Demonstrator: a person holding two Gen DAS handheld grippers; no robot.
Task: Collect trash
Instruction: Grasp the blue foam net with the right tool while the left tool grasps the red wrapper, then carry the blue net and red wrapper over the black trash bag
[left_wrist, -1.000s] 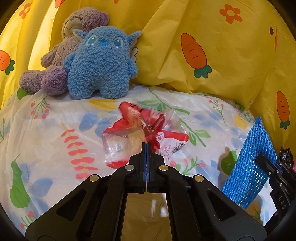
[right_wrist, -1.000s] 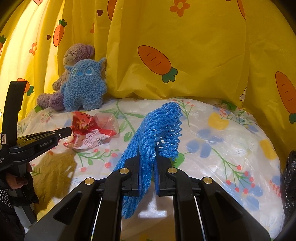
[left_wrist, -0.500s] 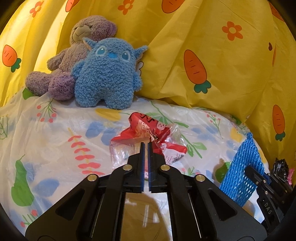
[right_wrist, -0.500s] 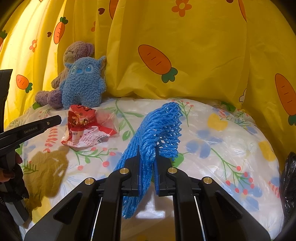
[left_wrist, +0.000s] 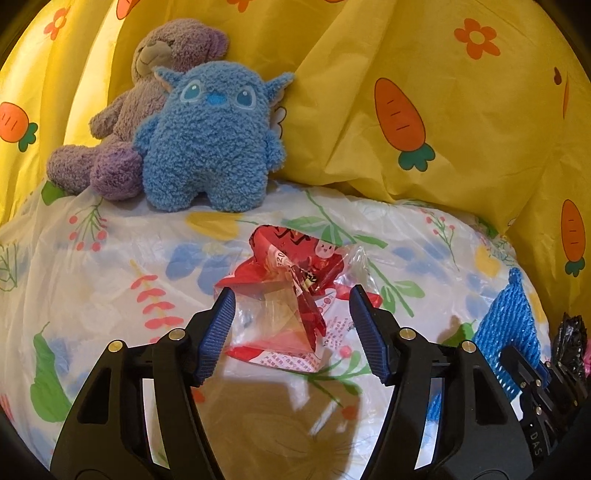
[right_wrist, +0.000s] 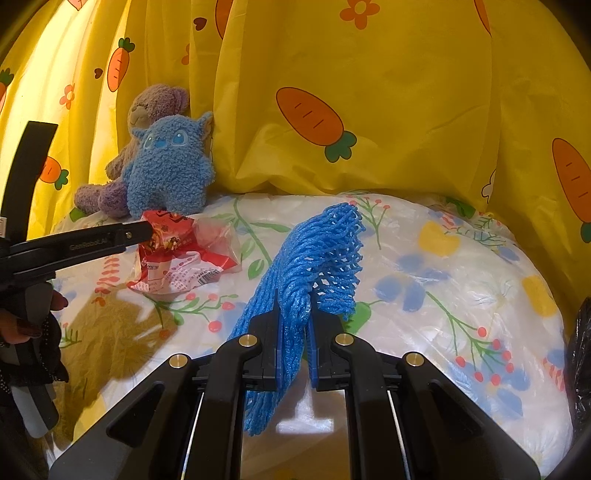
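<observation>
Wrapper (left_wrist: 291, 291): red and clear with white print, lying on white sheet (left_wrist: 110, 280) patterned with blue, yellow and red flowers. Behind wrapper: blue plush (left_wrist: 210, 136), purple-brown plush (left_wrist: 122, 129); yellow curtain (left_wrist: 461, 110) with orange carrots. Right of wrapper: blue foam net (right_wrist: 306, 273).

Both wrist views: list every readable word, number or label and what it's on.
"GenRobot.AI": side of the left gripper, right wrist view.
"DAS": on the right gripper's body, low at the right edge of the left wrist view; the rest is cut off.
"20": on the red snack wrapper; its other print and barcode are too small to read.
Blue foam net: no text.
</observation>
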